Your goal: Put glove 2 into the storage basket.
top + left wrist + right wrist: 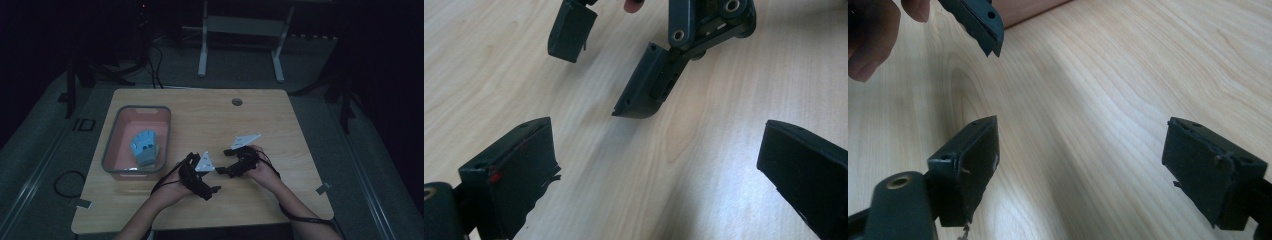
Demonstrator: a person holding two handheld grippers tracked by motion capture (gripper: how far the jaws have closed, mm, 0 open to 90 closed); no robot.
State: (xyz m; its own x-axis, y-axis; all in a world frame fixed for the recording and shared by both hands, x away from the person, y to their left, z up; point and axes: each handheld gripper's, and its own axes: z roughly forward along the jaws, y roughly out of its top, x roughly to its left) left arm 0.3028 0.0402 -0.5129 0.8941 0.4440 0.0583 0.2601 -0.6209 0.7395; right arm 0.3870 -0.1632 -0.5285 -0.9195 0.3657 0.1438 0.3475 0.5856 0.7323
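Starting at the left of the wooden table (250, 115), we are seeing a pink bin (112, 145) with a grey rim sitting near the table's left edge. A blue glove-like item (145, 147) is lying inside it, toward the bin's right half, untouched by either tool. In this dim high view we cannot tell exactly what the item is.

Just right of the bin, we are holding the left gripper (212, 189) low over the bare tabletop near the table's front, its grey three-cornered plate facing up. In the left gripper view its jaws are standing wide apart, gripping nothing, with plain wood grain between them.

Moving right, we are holding the right gripper (221, 170) close by, its tips pointing toward the left one, so the two tools are facing each other near the middle of the table's front half. Its jaws are likewise spread wide and holding nothing, with bare wood between them in the right gripper view.

Both grippers are well apart from the blue item in the bin.
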